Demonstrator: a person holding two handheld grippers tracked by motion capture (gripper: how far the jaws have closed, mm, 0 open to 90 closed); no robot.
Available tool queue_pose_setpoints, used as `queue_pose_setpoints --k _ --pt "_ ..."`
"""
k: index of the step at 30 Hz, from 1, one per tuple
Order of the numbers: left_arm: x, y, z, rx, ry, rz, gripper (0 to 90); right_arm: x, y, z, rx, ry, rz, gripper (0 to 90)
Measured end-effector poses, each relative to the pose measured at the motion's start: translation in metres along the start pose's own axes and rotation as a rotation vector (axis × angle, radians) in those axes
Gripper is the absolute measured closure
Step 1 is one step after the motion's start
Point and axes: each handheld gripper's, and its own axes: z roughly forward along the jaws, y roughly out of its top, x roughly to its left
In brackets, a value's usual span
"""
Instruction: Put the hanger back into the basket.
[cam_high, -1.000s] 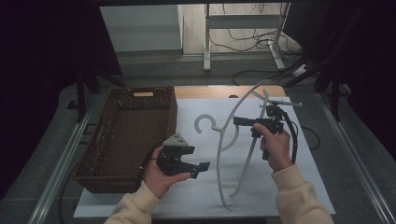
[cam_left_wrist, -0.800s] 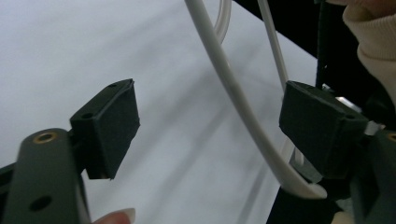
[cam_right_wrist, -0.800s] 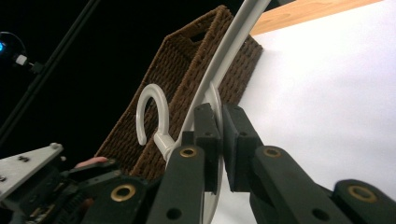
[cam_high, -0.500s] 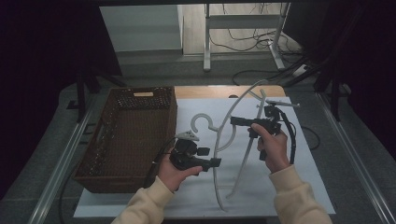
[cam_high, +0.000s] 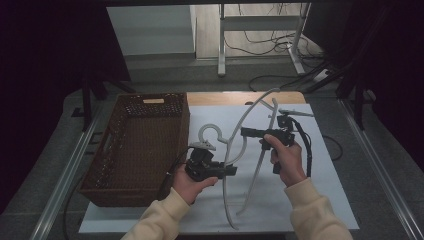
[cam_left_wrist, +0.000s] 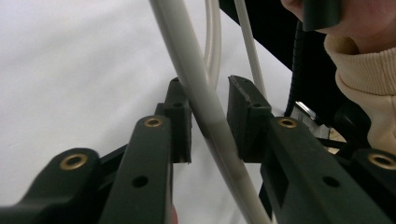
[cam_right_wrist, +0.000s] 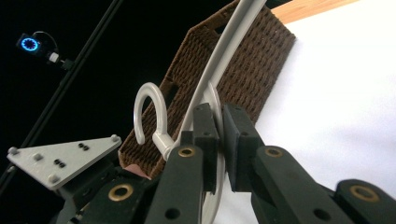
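Hanger (cam_high: 235, 150): white plastic coat hanger, lifted over table centre, hook toward wicker basket (cam_high: 135, 145) at left edge.
L gripper (cam_high: 227, 171): jaws just closed in around hanger's arm; left pad touching, small gap at right.
R gripper (cam_high: 246, 132): pinched on hanger near hook.

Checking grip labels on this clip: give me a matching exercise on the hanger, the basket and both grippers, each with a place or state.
Things:
1. wicker basket
2. hanger
3. left gripper
4. right gripper

Places or states:
a. clamped on the hanger near its hook
b. brown, on the left of the table
c. jaws astride a hanger arm, a gap showing at one pad
d. pale, thin rods, between both grippers

Pairs: 1-b, 2-d, 3-c, 4-a.

Note: the left gripper's jaws have just been closing, with the hanger arm between them.
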Motion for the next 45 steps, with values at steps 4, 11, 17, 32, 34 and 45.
queue_pose_setpoints --k 4,11,17,32,34,45 --pt "0.004 0.000 -0.007 -0.034 -0.005 -0.041 75.3 0.001 0.000 -0.002 0.002 0.014 -0.011 80.7" --pt "0.007 0.000 -0.017 -0.090 -0.001 -0.046 78.5 0.006 -0.001 -0.008 0.003 -0.019 -0.049 78.6" --pt "0.006 0.000 -0.022 -0.128 0.020 -0.038 78.5 0.004 -0.006 -0.016 0.001 -0.044 -0.048 64.7" --pt "0.009 0.004 -0.037 -0.156 0.018 -0.045 78.5 -0.008 -0.051 -0.090 0.015 -0.086 -0.168 43.0" --pt "0.008 0.005 -0.041 -0.166 0.016 -0.044 78.5 -0.027 -0.066 -0.108 -0.012 -0.130 -0.152 41.4" --pt "-0.002 0.016 -0.089 -0.242 0.031 0.013 78.6 -0.054 -0.067 -0.112 -0.040 -0.228 -0.124 40.9"
